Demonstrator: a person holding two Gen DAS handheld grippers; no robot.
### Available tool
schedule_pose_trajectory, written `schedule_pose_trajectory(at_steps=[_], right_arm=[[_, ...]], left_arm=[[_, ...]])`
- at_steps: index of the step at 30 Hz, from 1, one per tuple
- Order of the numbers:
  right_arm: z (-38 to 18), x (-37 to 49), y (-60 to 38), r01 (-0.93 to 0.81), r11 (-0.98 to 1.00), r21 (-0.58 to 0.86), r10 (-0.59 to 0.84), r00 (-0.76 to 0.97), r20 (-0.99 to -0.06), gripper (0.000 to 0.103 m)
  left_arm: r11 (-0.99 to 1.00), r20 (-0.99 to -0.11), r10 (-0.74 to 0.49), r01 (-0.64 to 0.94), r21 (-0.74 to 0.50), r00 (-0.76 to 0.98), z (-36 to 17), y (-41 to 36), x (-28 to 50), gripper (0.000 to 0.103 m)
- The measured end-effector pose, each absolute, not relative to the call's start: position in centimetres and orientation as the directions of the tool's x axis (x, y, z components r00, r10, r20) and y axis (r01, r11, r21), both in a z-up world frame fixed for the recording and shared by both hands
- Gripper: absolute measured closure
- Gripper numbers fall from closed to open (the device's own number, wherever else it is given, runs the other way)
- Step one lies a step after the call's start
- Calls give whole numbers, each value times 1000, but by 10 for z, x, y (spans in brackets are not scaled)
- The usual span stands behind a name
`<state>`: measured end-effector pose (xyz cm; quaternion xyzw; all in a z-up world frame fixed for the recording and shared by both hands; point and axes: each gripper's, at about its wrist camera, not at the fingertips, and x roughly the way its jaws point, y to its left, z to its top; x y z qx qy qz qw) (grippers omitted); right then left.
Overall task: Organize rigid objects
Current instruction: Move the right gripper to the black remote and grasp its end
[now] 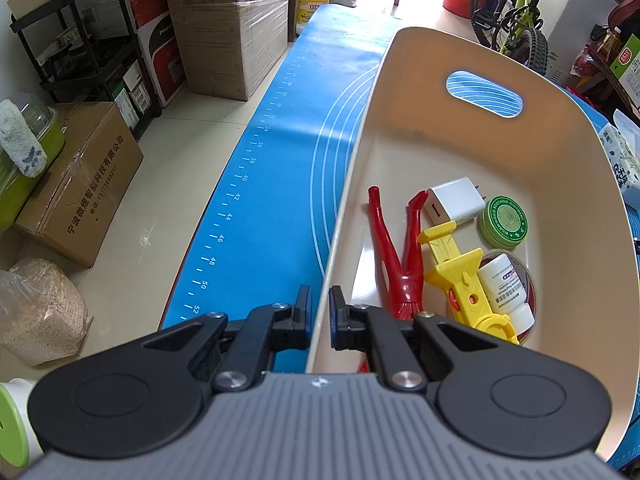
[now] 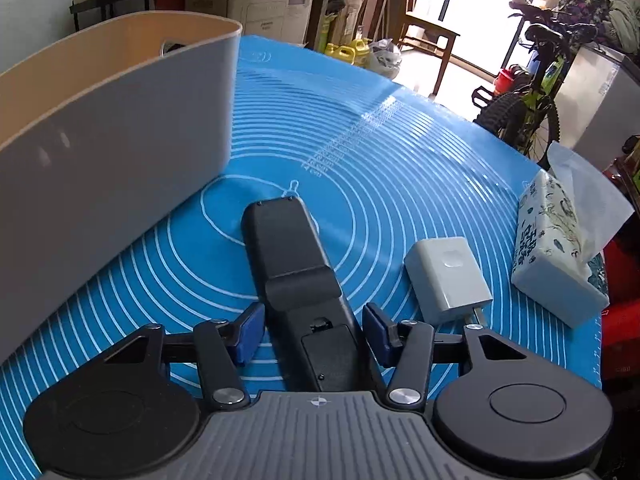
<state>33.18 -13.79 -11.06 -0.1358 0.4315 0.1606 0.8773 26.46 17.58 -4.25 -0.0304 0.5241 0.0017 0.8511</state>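
My left gripper [image 1: 320, 316] is shut on the near wall of a cream bin [image 1: 460, 152], one finger inside and one outside. Inside the bin lie a red clip-like tool [image 1: 400, 264], a white charger [image 1: 456, 200], a green tin [image 1: 505, 222], a yellow plastic tool [image 1: 460, 272] and a white bottle [image 1: 506, 288]. In the right wrist view a black remote [image 2: 288, 248] lies back side up on the blue mat [image 2: 400, 160]. My right gripper [image 2: 314, 334] is open and straddles its near end, blue pads close beside it on either side.
A pale grey charger [image 2: 448, 276] lies on the mat just right of the remote, and a tissue pack [image 2: 556, 248] beyond it near the mat's right edge. The bin [image 2: 120, 152] stands left of the remote. Boxes, shelves and a bicycle surround the table.
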Motion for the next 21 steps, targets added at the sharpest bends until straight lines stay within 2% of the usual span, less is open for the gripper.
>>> schedule_pose_trajectory(at_steps=[7, 13, 21], right_arm=[[-112, 335, -148, -397, 918, -17, 225, 554, -802, 45], [-108, 334, -142, -406, 913, -41, 207, 547, -811, 48], [-95, 322, -140, -380, 923, -65, 194, 602, -774, 51]], left_arm=[[999, -897, -21, -31, -38, 442, -44, 174, 266, 92], [999, -898, -19, -34, -38, 440, -44, 174, 267, 92], [999, -897, -22, -35, -42, 441, -45, 175, 266, 92]])
